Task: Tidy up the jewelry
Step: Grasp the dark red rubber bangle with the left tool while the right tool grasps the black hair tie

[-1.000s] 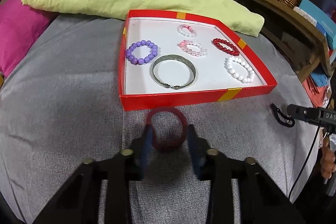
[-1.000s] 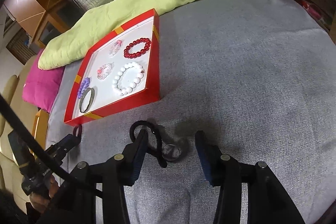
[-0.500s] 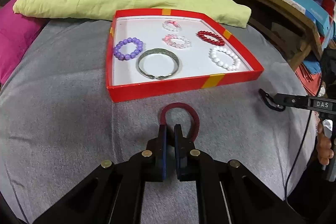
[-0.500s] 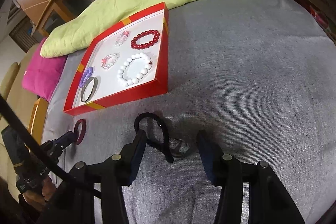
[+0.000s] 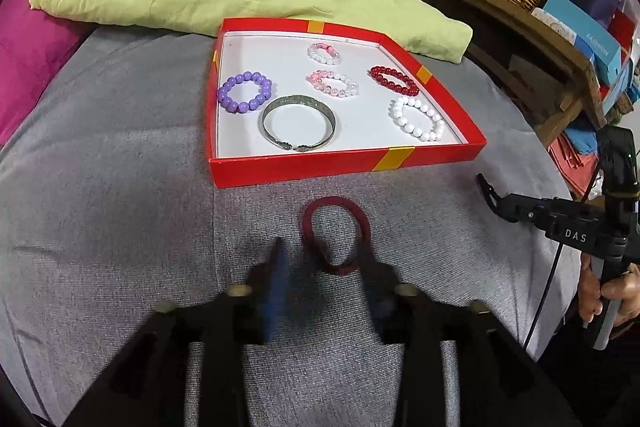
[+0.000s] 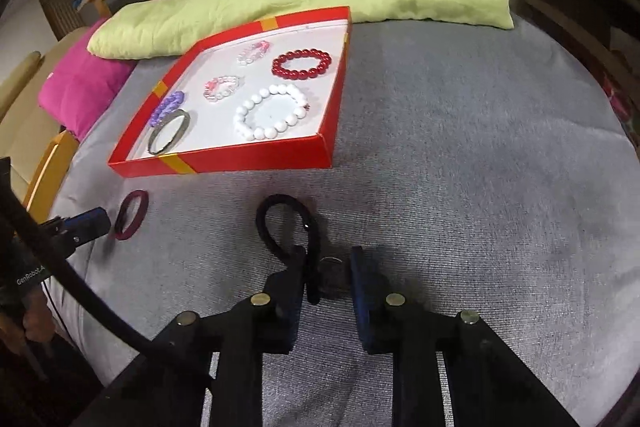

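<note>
Your left tool (image 5: 324,267) is spread wide and holds nothing; the maroon band (image 5: 336,233) lies on the grey cushion (image 5: 120,207) just ahead, its near edge between the tips. Your right tool (image 6: 328,269) is half open around a small ring (image 6: 332,277), with a black band (image 6: 288,227) at its left finger. Beyond both sits the red box (image 5: 348,163) of bracelets.

Black hand-held gripper (image 6: 326,277), blue-padded fingers (image 6: 360,291), brass screws.
</note>
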Demonstrator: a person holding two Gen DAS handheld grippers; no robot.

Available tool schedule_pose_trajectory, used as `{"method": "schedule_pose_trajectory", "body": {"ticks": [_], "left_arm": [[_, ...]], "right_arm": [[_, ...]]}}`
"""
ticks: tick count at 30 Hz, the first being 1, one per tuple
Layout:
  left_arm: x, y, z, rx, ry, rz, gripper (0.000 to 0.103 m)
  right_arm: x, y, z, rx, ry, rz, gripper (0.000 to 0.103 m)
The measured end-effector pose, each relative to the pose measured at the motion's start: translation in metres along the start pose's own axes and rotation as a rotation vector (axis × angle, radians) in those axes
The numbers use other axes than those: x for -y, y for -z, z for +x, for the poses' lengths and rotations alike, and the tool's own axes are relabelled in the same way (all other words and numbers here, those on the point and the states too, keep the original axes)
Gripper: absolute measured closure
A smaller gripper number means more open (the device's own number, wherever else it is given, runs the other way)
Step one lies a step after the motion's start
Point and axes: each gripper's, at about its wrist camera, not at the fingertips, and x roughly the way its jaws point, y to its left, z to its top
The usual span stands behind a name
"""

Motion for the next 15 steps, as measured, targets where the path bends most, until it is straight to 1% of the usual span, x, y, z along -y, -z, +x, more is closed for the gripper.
{"method": "schedule_pose_trajectory", "body": {"ticks": [2, 5, 8, 11, 14, 15], "left_arm": [[0.003, 0.0, -0.003, 0.013, 0.011, 0.01, 0.05], [0.006, -0.001, -0.002, 0.021, 0.004, 0.021, 0.043], [0.008, -0.001, 0.003, 0.011, -0.011, 0.029, 0.043], [0.011, 0.001, 0.008, 0.003, -0.039, 0.051, 0.043], [0.012, 0.003, 0.014, -0.011, -0.054, 0.062, 0.043], [0.012, 0.004, 0.016, -0.015, -0.063, 0.065, 0.047]], "right_arm": [[0.001, 0.001, -0.002, 0.002, -0.023, 0.003, 0.082], [0.002, 0.001, -0.006, 0.008, -0.087, 0.035, 0.083], [0.001, -0.002, -0.009, 0.015, -0.139, 0.063, 0.083], [-0.002, -0.002, -0.007, -0.001, -0.138, 0.062, 0.083], [-0.006, -0.001, -0.001, -0.034, -0.127, 0.047, 0.082], [-0.008, 0.0, 0.0, -0.036, -0.117, 0.039, 0.082]]}}
